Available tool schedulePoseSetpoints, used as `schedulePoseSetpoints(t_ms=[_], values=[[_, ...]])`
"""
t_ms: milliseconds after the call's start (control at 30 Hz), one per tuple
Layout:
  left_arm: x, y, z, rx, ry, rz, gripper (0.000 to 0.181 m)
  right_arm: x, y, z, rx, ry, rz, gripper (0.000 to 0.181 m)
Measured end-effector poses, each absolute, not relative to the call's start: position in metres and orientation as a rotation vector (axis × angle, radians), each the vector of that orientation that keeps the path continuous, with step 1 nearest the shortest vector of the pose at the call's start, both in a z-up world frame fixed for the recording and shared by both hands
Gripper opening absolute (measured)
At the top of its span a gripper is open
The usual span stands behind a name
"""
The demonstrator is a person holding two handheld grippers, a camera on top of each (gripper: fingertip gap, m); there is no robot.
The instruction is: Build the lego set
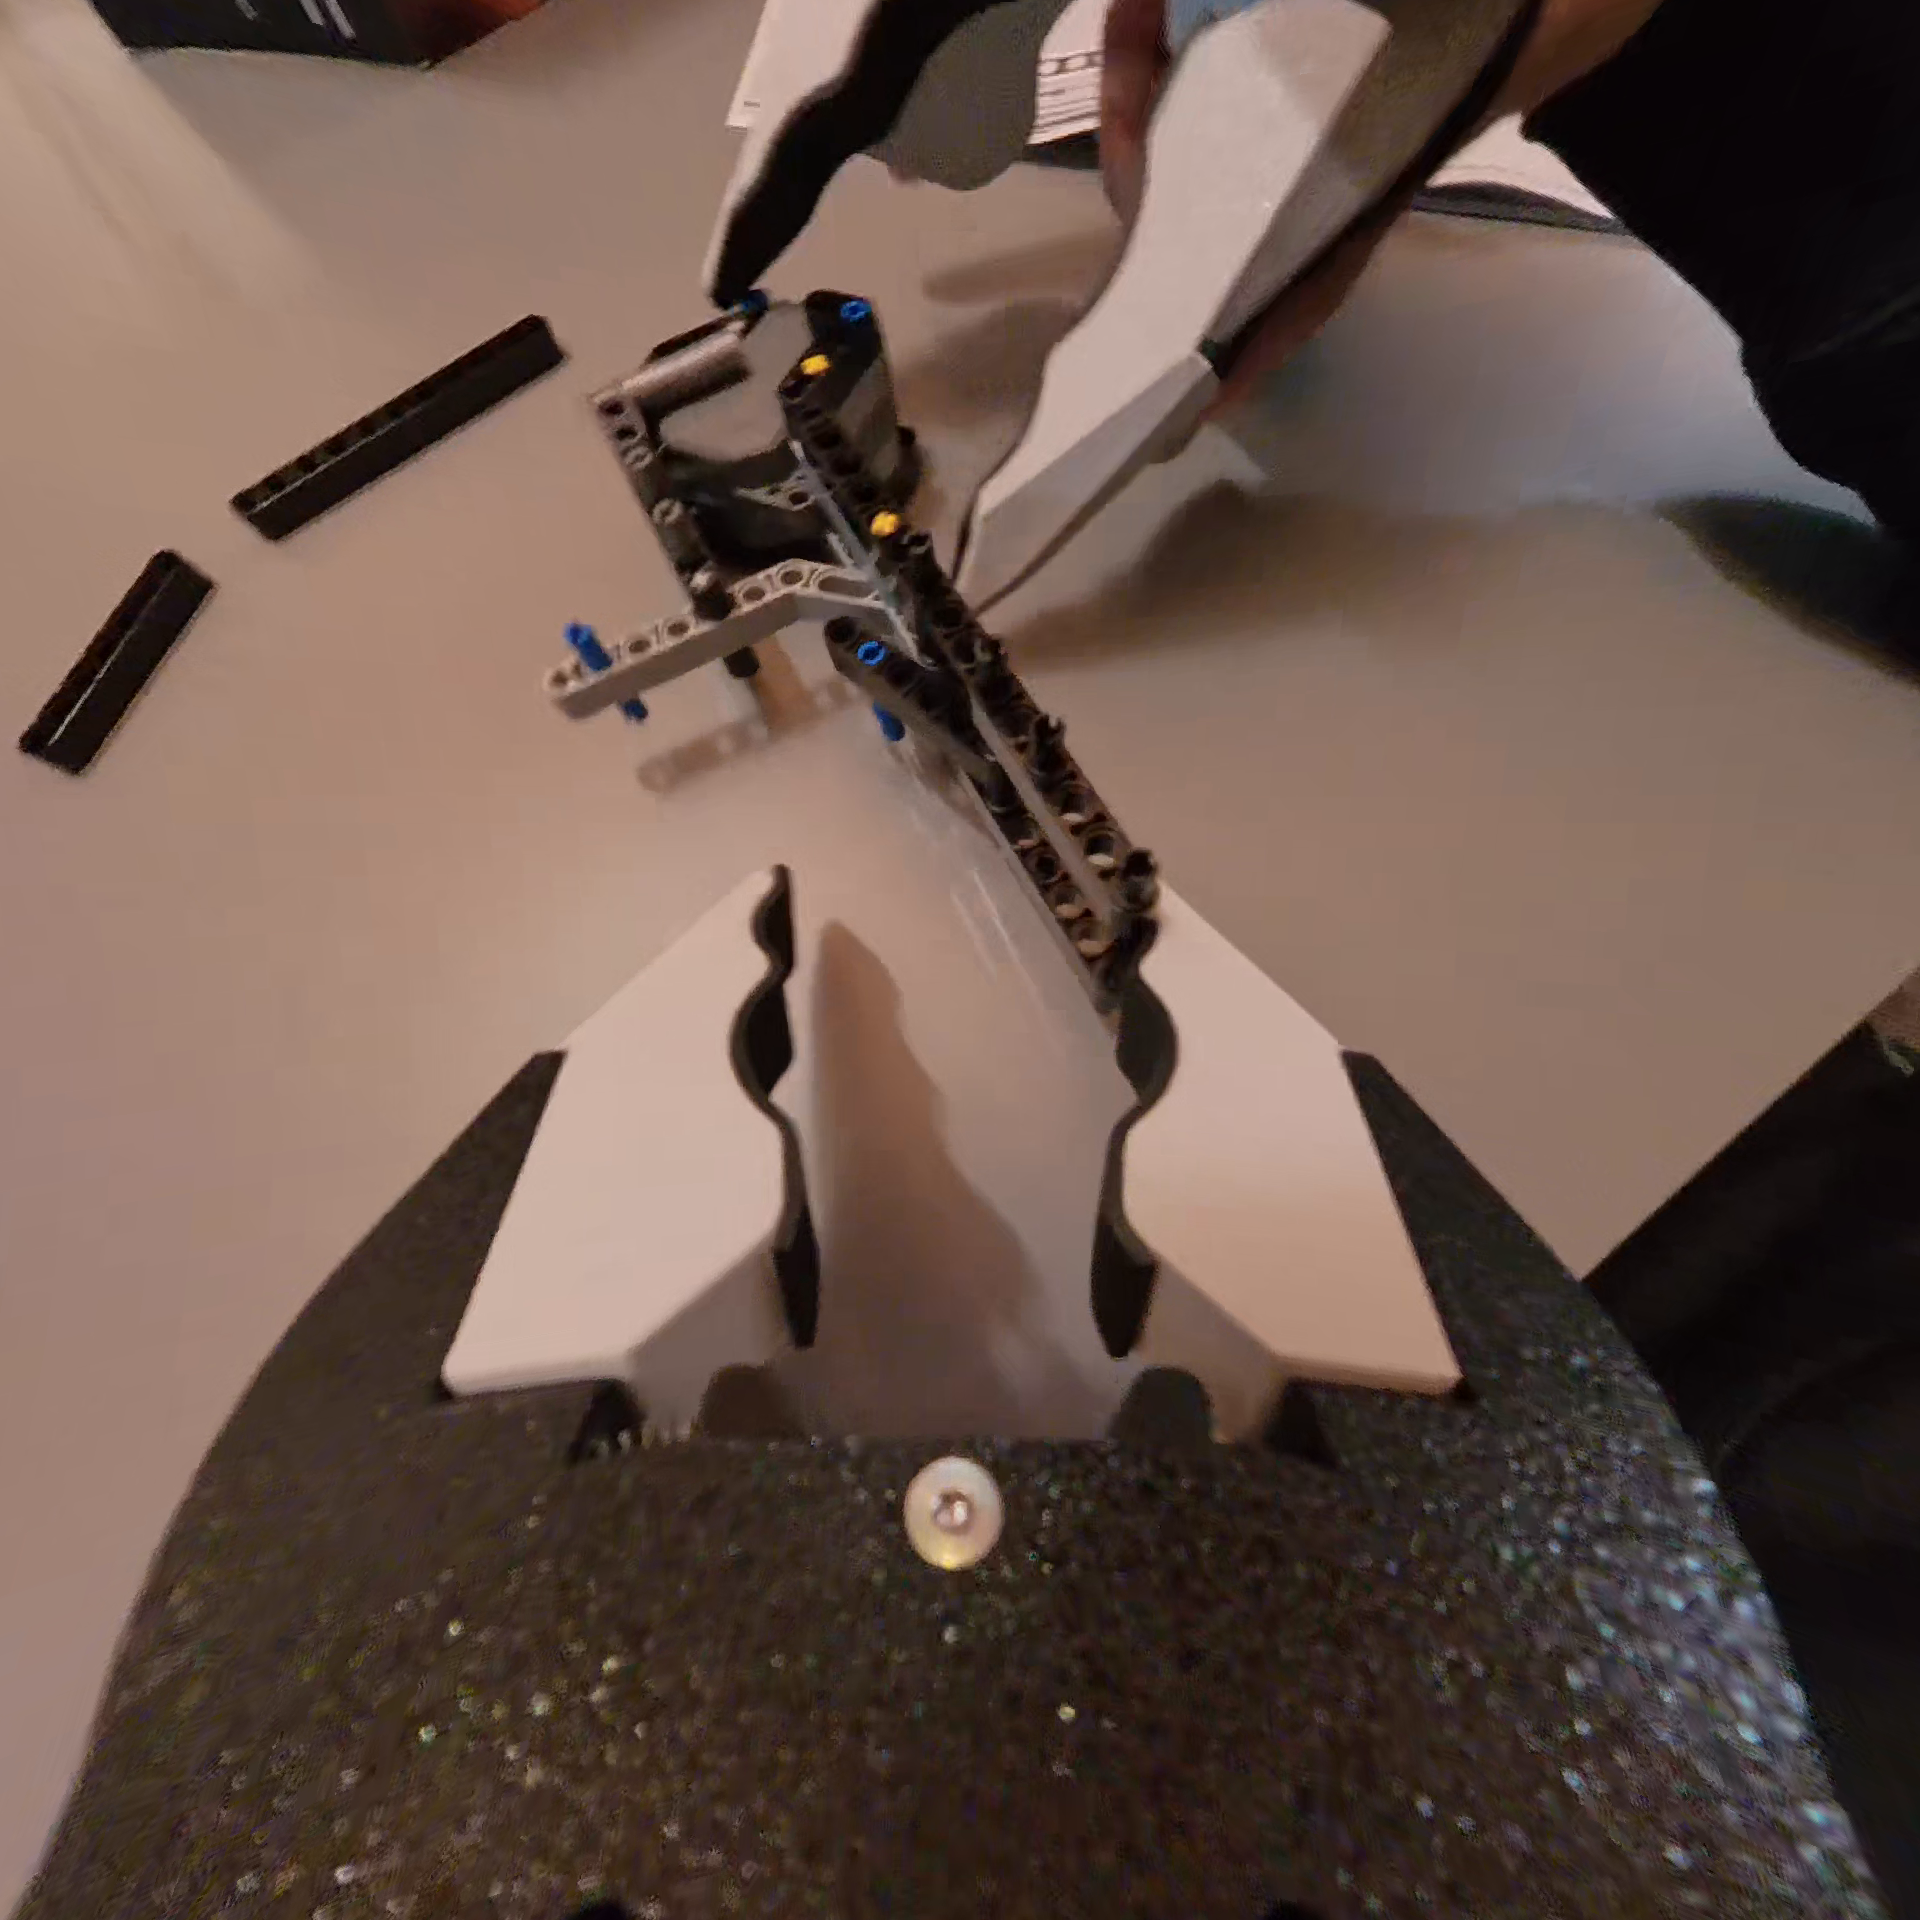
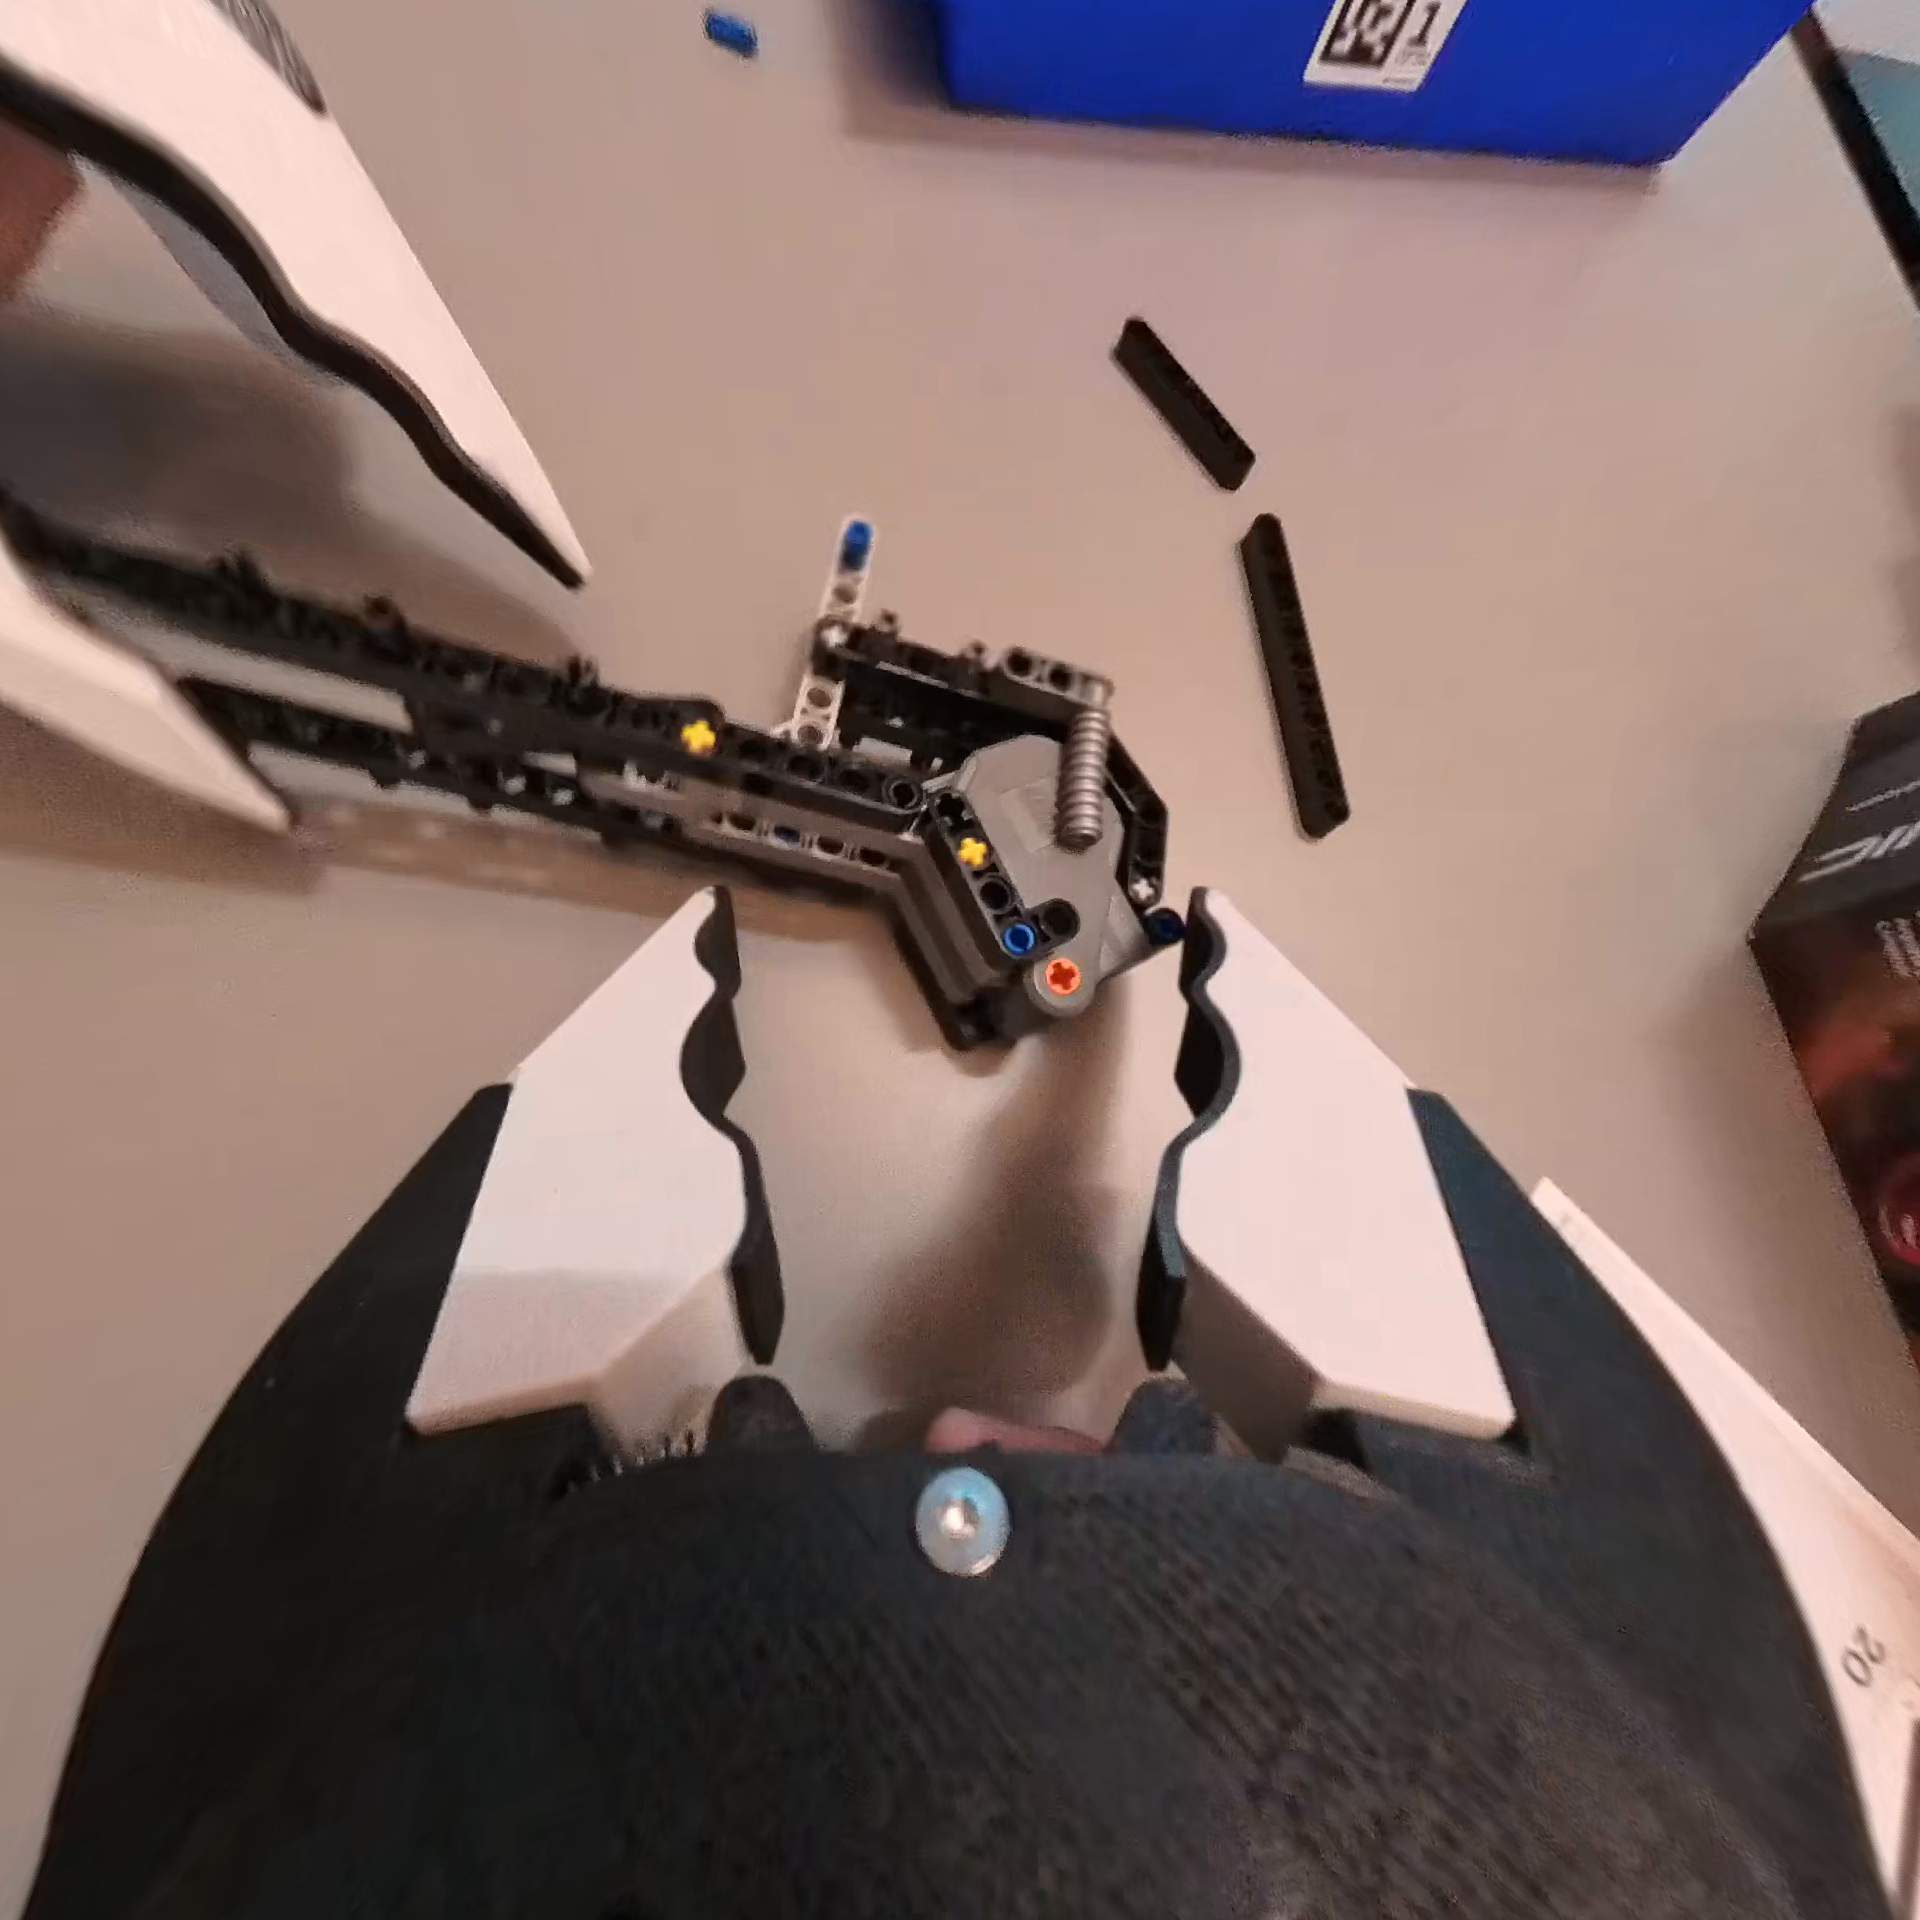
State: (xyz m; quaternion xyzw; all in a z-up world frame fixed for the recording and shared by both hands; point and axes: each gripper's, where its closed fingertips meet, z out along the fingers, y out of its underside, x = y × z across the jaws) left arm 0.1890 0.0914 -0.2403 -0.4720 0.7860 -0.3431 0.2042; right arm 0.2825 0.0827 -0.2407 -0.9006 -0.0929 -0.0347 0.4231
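Note:
The lego assembly (image 1: 727, 436) lies on the table: a long black beam frame with grey beams, a grey motor block, and yellow and blue pins. My left gripper (image 1: 966, 899) is open; the long beam's near end rests against its right finger (image 1: 1226, 1091). My right gripper (image 2: 956, 904) is open around the motor end of the assembly (image 2: 831, 779), its right fingertip touching a blue pin (image 2: 1164, 925). The right gripper also shows at the top of the left wrist view (image 1: 852, 405). The left gripper shows at the upper left of the right wrist view (image 2: 426, 696), straddling the beam.
Two loose black beams, one long (image 1: 400, 426) and one short (image 1: 114, 665), lie left of the assembly; the right wrist view shows them too (image 2: 1294, 675) (image 2: 1184, 400). A blue box (image 2: 1351, 73) and a loose blue pin (image 2: 730, 31) lie far off. A dark box (image 2: 1860, 935) and an open booklet (image 2: 1766, 1455) are at right.

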Motion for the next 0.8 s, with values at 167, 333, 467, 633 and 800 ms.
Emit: schedulePoseSetpoints(t_ms=[167,333,467,633,800], values=[[0.187,0.127,-0.240,-1.325,2.167,-0.908,0.040,0.272,0.072,-0.242,-2.258,-0.247,-0.218,0.070],[0.187,0.138,-0.241,-1.285,2.201,-0.920,0.029,0.265,0.065,-0.239,-2.241,-0.089,-0.256,0.072],[0.191,0.142,-0.242,-1.139,2.240,-0.868,0.014,0.274,0.076,-0.238,-2.188,0.094,-0.177,0.085],[0.192,0.134,-0.243,-0.966,2.314,-0.920,0.007,0.274,0.079,-0.253,-2.275,0.071,-0.186,0.049],[0.190,0.119,-0.242,-0.730,2.389,-0.951,0.009,0.264,0.055,-0.253,-2.282,0.182,-0.208,0.047]])
